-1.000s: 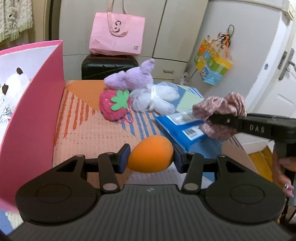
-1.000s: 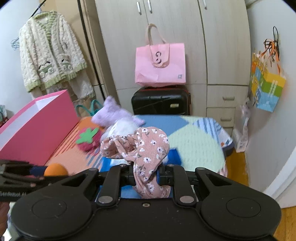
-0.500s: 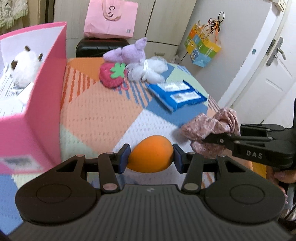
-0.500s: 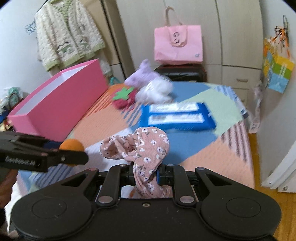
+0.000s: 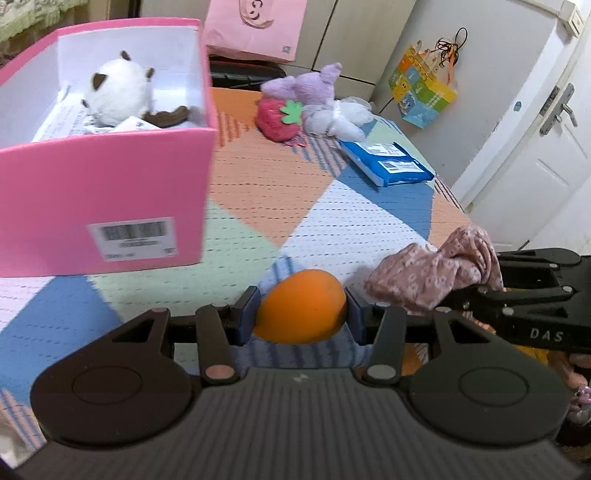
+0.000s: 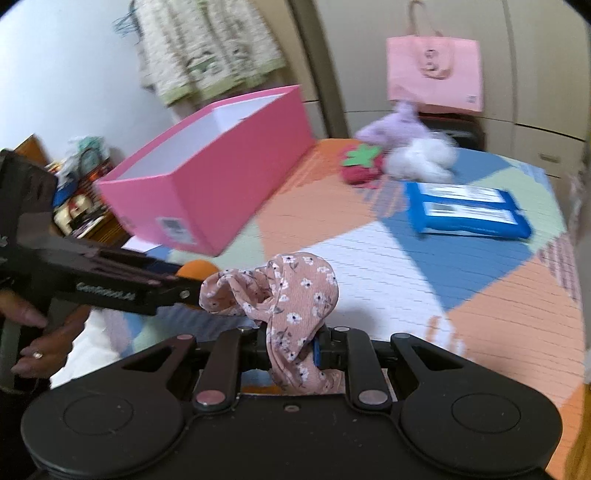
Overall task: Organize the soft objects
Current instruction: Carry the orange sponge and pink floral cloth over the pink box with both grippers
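Note:
My left gripper (image 5: 301, 312) is shut on an orange soft ball (image 5: 300, 306), held above the near end of the patchwork bedspread (image 5: 280, 192). My right gripper (image 6: 291, 347) is shut on a pink floral scrunchie (image 6: 284, 291), which hangs just right of the ball in the left wrist view (image 5: 432, 273). The pink box (image 5: 107, 199) stands at the left with a white plush toy (image 5: 116, 92) inside. At the far end lie a strawberry plush (image 5: 279, 118), a purple plush (image 5: 306, 83) and a white mesh bundle (image 5: 343, 118).
Two blue packets (image 5: 386, 162) lie on the right of the bed. A pink tote bag (image 5: 255, 26) sits on a black case by the cupboards. A white door (image 5: 535, 158) is at the right, and a person's hand (image 6: 40, 332) holds the left gripper.
Both grippers pulled back from the far end toward the near end of the bed, still holding the ball and scrunchie. The box's open inside and its white plush came into the left view.

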Action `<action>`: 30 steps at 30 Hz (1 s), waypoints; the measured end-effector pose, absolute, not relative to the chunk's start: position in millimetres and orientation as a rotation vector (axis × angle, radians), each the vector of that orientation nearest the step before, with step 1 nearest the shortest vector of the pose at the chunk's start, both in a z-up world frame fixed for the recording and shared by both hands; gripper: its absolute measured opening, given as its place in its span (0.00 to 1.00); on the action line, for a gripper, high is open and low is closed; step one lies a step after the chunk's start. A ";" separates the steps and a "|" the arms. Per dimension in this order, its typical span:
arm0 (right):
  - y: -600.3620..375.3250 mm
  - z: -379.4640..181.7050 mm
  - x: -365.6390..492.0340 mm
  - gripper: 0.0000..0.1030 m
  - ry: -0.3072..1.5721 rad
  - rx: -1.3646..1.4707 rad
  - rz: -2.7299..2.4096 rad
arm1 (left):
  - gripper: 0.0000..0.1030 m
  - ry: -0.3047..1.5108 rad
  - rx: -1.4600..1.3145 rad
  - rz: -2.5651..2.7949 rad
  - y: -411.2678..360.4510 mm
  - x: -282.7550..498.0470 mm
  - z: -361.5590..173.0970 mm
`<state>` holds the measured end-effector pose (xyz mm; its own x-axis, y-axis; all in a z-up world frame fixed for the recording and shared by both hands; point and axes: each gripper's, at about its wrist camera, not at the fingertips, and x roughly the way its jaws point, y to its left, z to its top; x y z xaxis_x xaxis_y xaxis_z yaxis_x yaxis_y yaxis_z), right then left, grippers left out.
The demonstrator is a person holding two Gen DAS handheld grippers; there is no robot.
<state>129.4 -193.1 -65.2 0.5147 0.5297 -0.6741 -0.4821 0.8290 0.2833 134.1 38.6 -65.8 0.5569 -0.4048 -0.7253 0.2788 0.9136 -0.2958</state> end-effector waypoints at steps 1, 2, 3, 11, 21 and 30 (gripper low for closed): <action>-186.5 -63.5 129.2 0.21 0.837 0.059 0.630 | 0.46 0.893 -0.150 -0.406 42.5 132.2 -64.1; -182.5 -62.4 128.9 0.21 0.841 0.056 0.646 | 0.46 0.896 -0.149 -0.409 46.7 130.6 -62.2; -176.9 -60.2 129.1 0.21 0.844 0.056 0.665 | 0.46 0.902 -0.152 -0.414 52.2 128.6 -59.9; -140.9 -30.4 132.2 0.21 0.826 0.061 0.787 | 0.46 0.900 -0.199 -0.469 95.1 123.9 -30.9; -101.5 13.4 149.0 0.22 0.718 -0.026 0.883 | 0.46 0.782 -0.162 -0.474 134.4 129.6 13.3; -75.3 35.7 188.5 0.22 0.626 -0.030 0.909 | 0.46 0.685 -0.136 -0.408 159.5 158.4 43.2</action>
